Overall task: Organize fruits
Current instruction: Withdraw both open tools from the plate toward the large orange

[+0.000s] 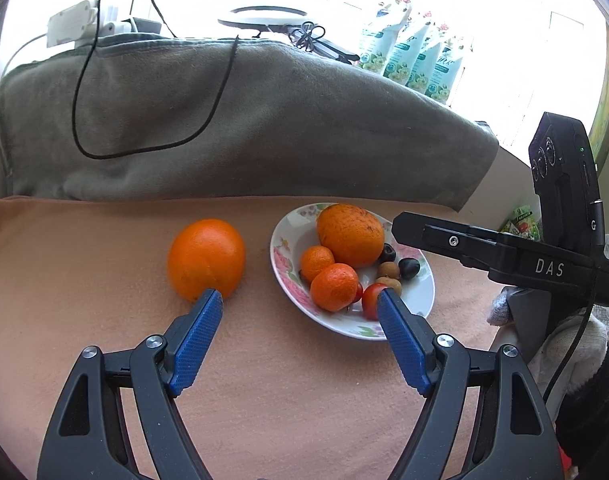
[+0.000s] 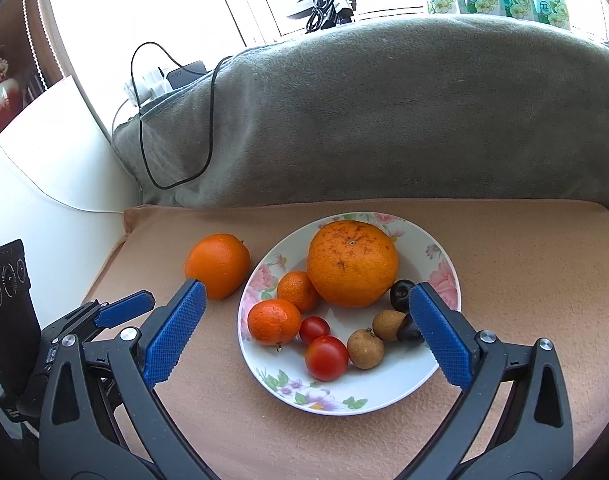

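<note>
One orange [image 1: 206,258] sat alone on the cloth [image 1: 104,280] just beside the plate [image 1: 282,248], which held the other fruit, so it looked the last to go in. The left gripper [image 1: 300,300] and right gripper [image 2: 304,296] were both spread wide and empty, seemingly ready to fetch it.

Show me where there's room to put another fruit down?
The bare tan cloth right of the plate is free, and so is the strip in front of it. The plate is crowded with fruit, and the loose orange sits close beside its left rim.
</note>
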Demonstrator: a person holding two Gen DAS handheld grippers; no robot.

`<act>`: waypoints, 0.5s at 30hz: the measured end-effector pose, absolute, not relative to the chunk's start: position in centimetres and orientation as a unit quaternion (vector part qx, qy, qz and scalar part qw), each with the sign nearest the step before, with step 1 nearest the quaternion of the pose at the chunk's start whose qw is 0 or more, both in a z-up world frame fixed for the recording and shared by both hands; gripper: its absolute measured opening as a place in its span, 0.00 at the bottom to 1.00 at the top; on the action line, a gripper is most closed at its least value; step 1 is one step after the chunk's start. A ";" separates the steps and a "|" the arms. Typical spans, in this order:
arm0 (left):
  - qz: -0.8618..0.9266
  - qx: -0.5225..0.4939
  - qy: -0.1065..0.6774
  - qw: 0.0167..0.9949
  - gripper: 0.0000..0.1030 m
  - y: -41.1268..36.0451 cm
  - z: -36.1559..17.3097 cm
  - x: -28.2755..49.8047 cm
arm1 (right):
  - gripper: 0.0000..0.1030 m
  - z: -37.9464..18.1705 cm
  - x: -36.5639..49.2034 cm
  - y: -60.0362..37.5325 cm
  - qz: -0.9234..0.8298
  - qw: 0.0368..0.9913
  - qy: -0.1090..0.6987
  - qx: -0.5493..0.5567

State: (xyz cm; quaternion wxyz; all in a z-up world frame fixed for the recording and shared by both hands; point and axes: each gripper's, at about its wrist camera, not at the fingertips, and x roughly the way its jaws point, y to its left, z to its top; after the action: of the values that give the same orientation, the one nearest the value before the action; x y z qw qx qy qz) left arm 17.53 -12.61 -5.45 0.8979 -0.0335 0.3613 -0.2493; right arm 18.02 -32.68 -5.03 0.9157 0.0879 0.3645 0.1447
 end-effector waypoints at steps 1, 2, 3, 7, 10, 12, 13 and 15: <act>-0.246 -0.036 0.363 0.898 0.77 -12.2 -5.6 17.6 | 1.00 -5.0 18.1 -32.4 0.147 0.915 0.365 0.087; -0.242 -0.041 0.364 0.898 0.77 -11.7 -5.7 17.7 | 1.00 -4.9 18.3 -32.2 0.150 0.914 0.366 0.086; -0.240 -0.046 0.366 0.898 0.77 -11.3 -5.9 17.7 | 1.00 -4.9 18.4 -31.9 0.153 0.914 0.366 0.086; -0.224 -0.062 0.372 0.898 0.77 -9.5 -6.7 18.0 | 1.00 -4.6 19.2 -30.8 0.170 0.911 0.367 0.079; -0.215 -0.076 0.377 0.897 0.77 -8.2 -7.1 18.3 | 1.00 -4.4 19.7 -30.0 0.184 0.909 0.367 0.075; -0.211 -0.084 0.380 0.897 0.77 -7.6 -7.4 18.7 | 1.00 -4.3 20.1 -29.3 0.193 0.907 0.368 0.071; -0.210 -0.087 0.381 0.896 0.77 -7.3 -7.5 18.7 | 1.00 -4.3 20.4 -28.9 0.198 0.905 0.369 0.069; -0.206 -0.094 0.383 0.896 0.77 -6.8 -7.8 19.1 | 1.00 -4.3 20.9 -28.1 0.208 0.902 0.373 0.066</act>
State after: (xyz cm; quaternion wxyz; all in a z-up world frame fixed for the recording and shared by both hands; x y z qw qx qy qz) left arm 19.05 -6.84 -7.81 0.8956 -0.0939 0.3828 -0.2064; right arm 20.90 -28.13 -4.32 0.9017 0.0658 0.3732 0.2080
